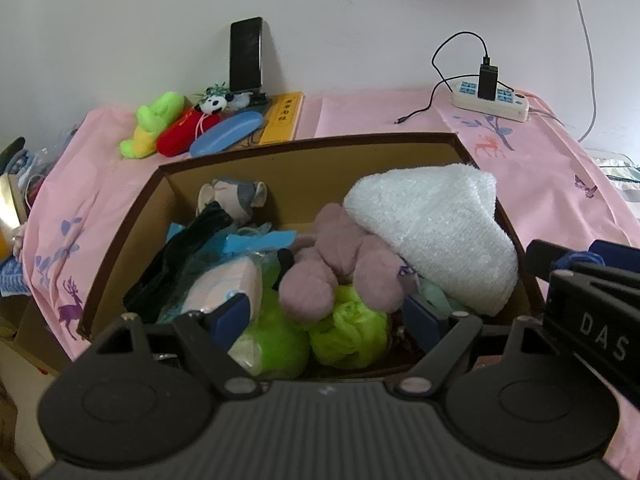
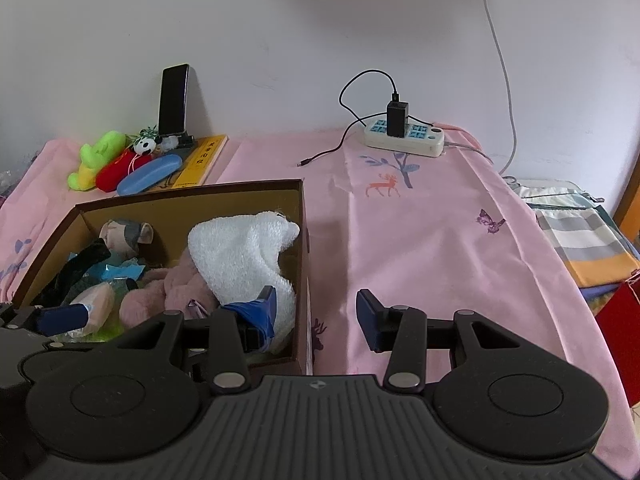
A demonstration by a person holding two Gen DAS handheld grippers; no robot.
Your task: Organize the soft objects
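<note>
Two claws hang over a worktop draped in a pink cloth [image 2: 432, 240]. Left claw [image 1: 332, 312] is spread wide above the cardboard box [image 1: 304, 142], holding nothing, its fingers either side of a pink plush [image 1: 340, 260] and a lime-green plush [image 1: 348, 332]. Right claw [image 2: 316, 312] is also wide open and empty, straddling the box's right wall: one finger by the white towel [image 2: 240, 256], the other over bare cloth. The box sits toward the worktop's left, near its front edge. At the back left corner lie a green toy [image 2: 94, 160], a red toy [image 2: 118, 172], a blue case [image 2: 148, 174] and an upright phone [image 2: 173, 98]. A power strip [image 2: 404, 136] sits along the back edge.
</note>
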